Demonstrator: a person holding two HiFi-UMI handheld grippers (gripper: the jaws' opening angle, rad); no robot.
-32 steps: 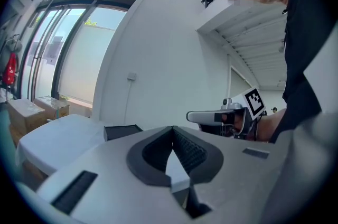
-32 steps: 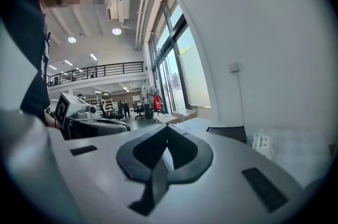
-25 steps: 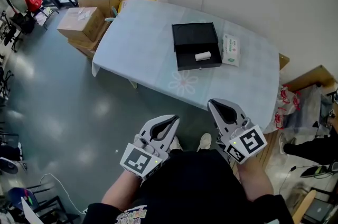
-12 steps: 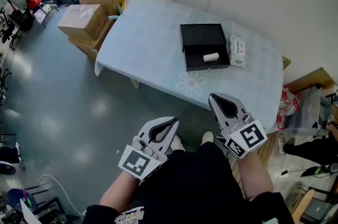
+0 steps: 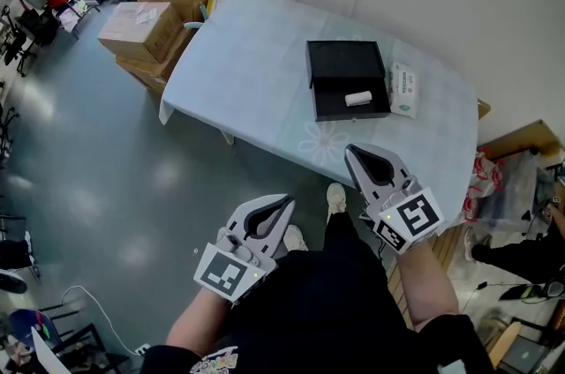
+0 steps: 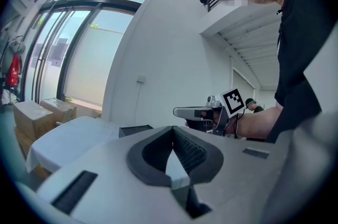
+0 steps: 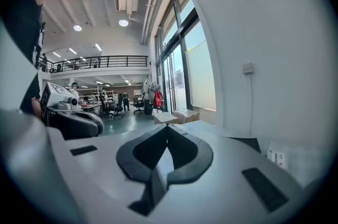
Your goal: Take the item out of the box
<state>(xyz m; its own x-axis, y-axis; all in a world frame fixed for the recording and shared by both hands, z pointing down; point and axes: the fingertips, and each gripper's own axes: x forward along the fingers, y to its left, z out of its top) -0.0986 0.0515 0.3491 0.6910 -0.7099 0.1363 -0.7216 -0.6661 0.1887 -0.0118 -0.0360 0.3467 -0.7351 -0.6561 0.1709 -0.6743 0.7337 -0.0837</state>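
Note:
An open black box lies on the table, which is covered in a pale blue cloth. A small white roll rests in the box's lower tray. Both grippers hang in the air well short of the table, near the person's body. My left gripper is shut and empty, its tips meeting. My right gripper is also shut and empty, its tips pointing toward the table's near edge. The box shows as a dark edge in the left gripper view.
A white packet lies right of the box, near the wall. Cardboard boxes are stacked on the grey floor at the table's left end. More clutter and bags sit on the right. The person's shoe is below the table edge.
The table and box have shifted slightly right and closer in the head view. One shoe has stepped forward. Both grippers stay shut and keep about the same place.

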